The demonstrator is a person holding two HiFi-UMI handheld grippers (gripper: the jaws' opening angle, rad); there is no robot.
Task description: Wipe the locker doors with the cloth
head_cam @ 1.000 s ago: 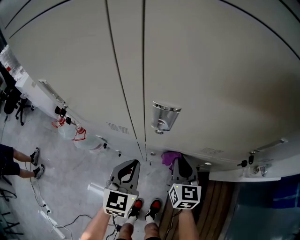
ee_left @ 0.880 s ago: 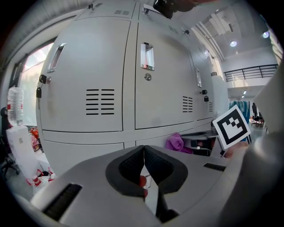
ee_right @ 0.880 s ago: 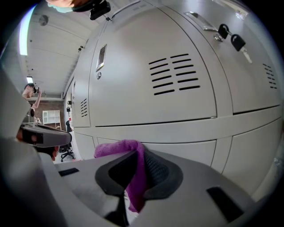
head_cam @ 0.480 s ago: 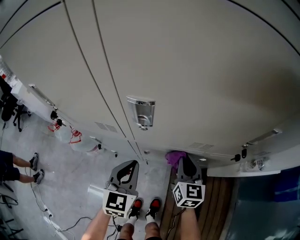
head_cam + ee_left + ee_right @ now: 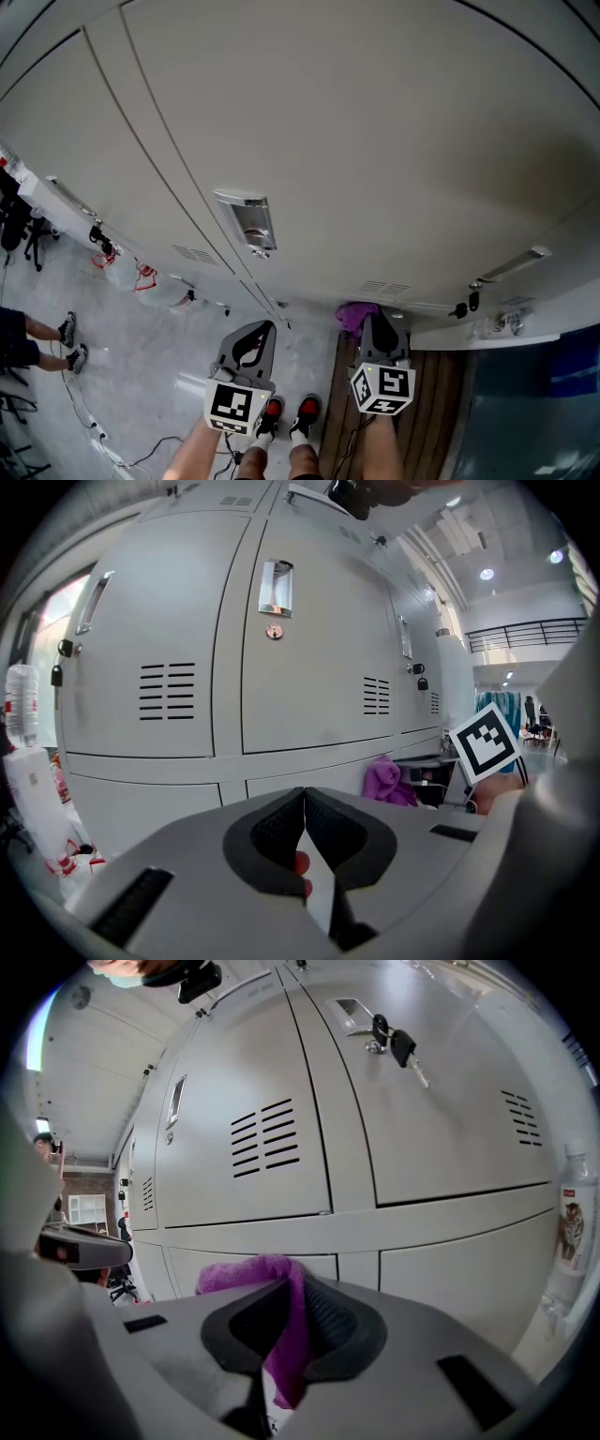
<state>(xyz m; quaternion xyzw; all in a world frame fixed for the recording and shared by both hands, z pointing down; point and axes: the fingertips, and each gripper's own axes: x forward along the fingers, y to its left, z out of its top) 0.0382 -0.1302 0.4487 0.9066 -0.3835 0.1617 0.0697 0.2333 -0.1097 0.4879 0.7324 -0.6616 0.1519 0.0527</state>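
Two grippers hang low in front of the grey locker doors, down by the bottom edge of the bank where it meets the floor. The right gripper has its jaws pinched on a purple cloth. One fold runs down between the pads and a loose tuft stands out past the tips, held that way, I'd guess, so soft fabric meets the metal first rather than plastic.

The left gripper has its jaws closed on each other at the tips with nothing between them. It sits just beside the right one and looks merely parked, since this wipe needs only one tool.

I can't tell whether the cloth is touching the lowest panel; it is at least near it.

Higher up the doors carry louvred vents and a recessed handle, and a bunch of keys dangles from one lock. Nearly all of the tall door faces lie above the cloth, so I judge most of the reach is upward — and those keys are the likeliest thing to snag the fabric.
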